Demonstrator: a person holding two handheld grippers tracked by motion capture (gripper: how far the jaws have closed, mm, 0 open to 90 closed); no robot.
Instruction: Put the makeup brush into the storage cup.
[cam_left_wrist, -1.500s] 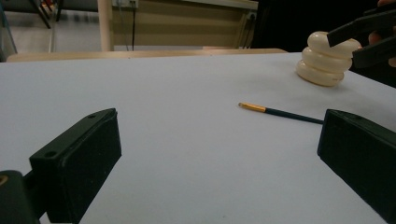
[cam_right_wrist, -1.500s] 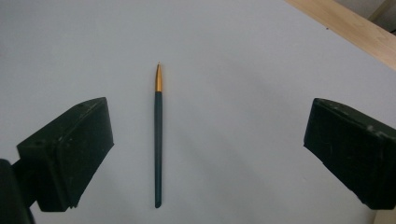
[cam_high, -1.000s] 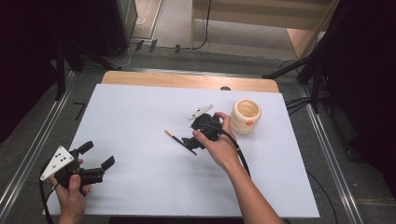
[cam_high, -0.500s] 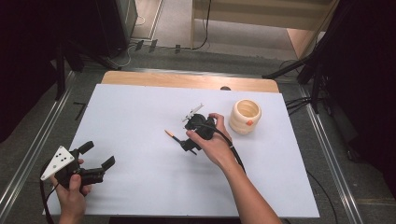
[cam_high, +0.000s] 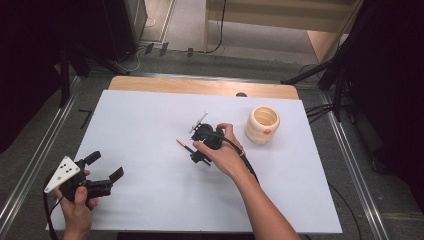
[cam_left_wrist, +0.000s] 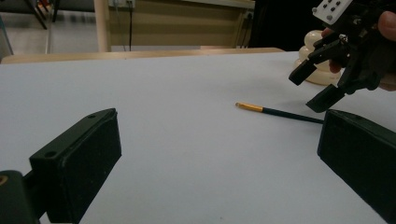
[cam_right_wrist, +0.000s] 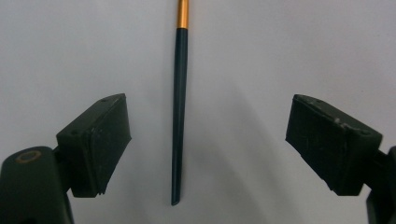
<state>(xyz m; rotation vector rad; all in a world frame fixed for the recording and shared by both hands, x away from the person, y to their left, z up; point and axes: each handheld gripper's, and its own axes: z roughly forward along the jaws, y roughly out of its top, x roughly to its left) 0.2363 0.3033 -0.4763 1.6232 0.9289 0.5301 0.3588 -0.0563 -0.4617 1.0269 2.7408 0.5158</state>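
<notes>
The slim dark brush (cam_right_wrist: 180, 116) is seen lying on the white counter (cam_high: 150, 120) between the jaws of the right hand-held gripper (cam_right_wrist: 205, 140), which have just been closing without touching it (its tip is cut off above), while the left hand-held gripper (cam_left_wrist: 219, 158) is held apart, well away.

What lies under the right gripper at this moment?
A thin dark brush with a gold band lies flat on the white table, between the open right gripper jaws, touching neither. Its tip runs past the right gripper view's top edge, so the bristles cannot be seen.
</notes>
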